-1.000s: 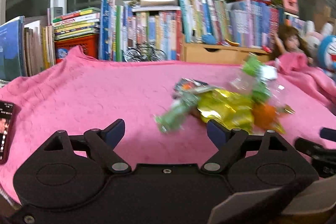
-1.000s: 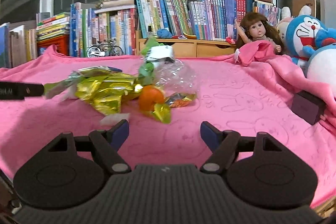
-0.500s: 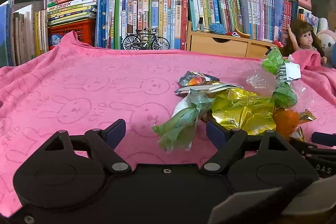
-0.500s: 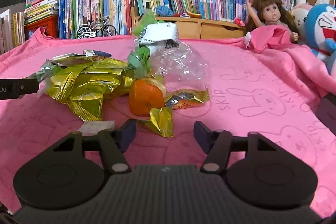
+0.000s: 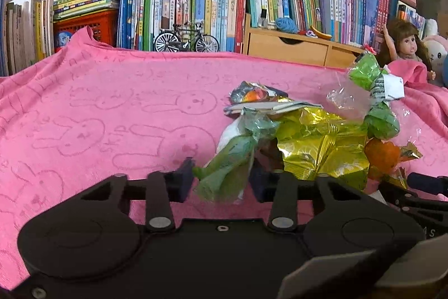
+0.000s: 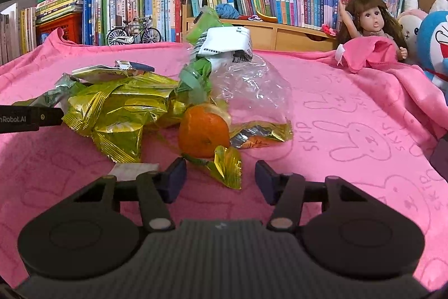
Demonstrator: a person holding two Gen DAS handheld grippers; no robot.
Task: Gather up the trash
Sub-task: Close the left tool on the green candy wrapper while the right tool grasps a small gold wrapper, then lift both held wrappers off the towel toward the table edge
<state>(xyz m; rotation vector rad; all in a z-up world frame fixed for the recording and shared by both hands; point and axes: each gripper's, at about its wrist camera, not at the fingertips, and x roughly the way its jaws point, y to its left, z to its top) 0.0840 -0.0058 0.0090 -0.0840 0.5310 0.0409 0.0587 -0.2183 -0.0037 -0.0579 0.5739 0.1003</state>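
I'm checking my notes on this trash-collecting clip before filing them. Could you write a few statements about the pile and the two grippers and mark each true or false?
1. The trash lies on a pink cloth printed with rabbits. True.
2. A green wrapper sits between the fingers of the left gripper. True; its jaws are closing on it.
3. The right gripper is clamped on the orange peel. False: the peel lies beyond its fingertips, with only a small gold wrapper between the closing jaws.
4. The clear plastic bag lies left of the gold foil bag in the right wrist view. False: it lies to the right.
5. A doll sits at the cloth's far edge. True.
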